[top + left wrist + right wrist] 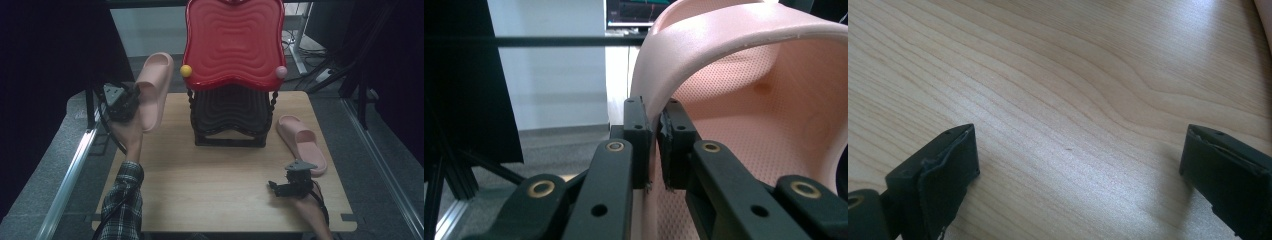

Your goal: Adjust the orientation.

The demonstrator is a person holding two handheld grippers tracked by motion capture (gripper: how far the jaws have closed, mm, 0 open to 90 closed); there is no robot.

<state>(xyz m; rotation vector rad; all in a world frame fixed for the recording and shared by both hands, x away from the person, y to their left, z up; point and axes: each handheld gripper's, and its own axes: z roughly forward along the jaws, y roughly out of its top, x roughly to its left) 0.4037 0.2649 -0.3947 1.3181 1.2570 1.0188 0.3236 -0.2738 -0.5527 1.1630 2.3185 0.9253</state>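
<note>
You have two pink slippers: one pinched in your left gripper, one lying just beyond your right gripper. Between the grippers stands one rack with two trays, one red, one black. Two balls: yellow, pink.

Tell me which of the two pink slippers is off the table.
The slipper at the table's left edge: the left hand-held gripper clamps its strap and holds it up in the air. The other slipper lies flat on the table, right of the rack.
</note>
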